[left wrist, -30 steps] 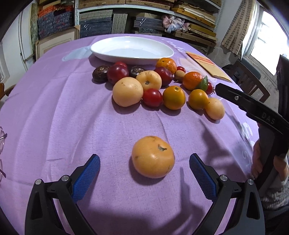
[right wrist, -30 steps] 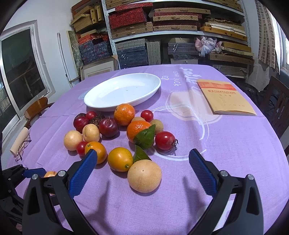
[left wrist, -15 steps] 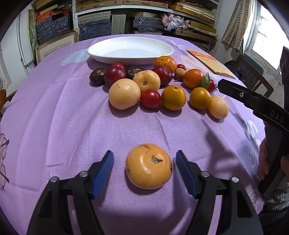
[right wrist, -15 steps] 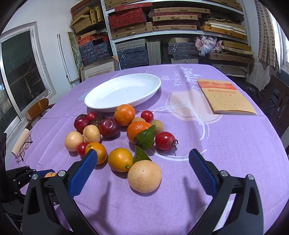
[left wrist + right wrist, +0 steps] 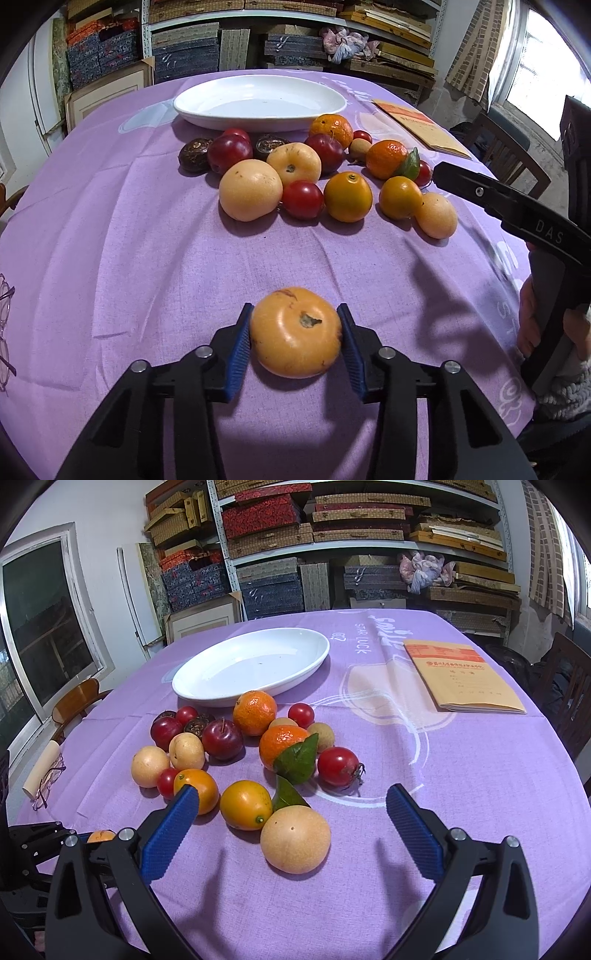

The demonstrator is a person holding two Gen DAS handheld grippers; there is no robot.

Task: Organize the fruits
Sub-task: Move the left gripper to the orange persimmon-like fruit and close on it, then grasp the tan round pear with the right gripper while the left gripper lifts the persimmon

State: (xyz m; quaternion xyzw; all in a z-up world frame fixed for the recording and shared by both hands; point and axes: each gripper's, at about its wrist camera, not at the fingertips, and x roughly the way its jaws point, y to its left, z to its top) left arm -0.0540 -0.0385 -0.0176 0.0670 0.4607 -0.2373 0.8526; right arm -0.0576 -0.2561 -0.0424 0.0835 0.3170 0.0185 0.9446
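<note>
From the left wrist view, the left tongs (image 5: 295,341) have their blue pads pressed against both sides of a yellow-orange persimmon-like fruit (image 5: 295,332), which sits on the purple-clothed worktop (image 5: 110,240) well apart from the rest. The grip looks made, but the fruit does not appear lifted yet. Farther off lies the cluster of fruit (image 5: 317,177), and beyond it the white oval dish (image 5: 258,103) holds nothing, so the organizing seems barely begun: every piece is still on the cloth. The right tongs' black arm shows at the right edge, near the cluster. From the right wrist view, the right tongs (image 5: 291,823) are spread wide and hold nothing; a pale round fruit (image 5: 295,840) lies on the cloth between their pads, touching neither. Behind it the oranges, plums, tomatoes and green leaves crowd together, directly between both tools and the dish, so a carry to the dish would likely need to pass over or around them. A tan booklet (image 5: 461,679) lies well to the right, and eyeglasses (image 5: 46,786) at the left edge, both out of the way.
</note>
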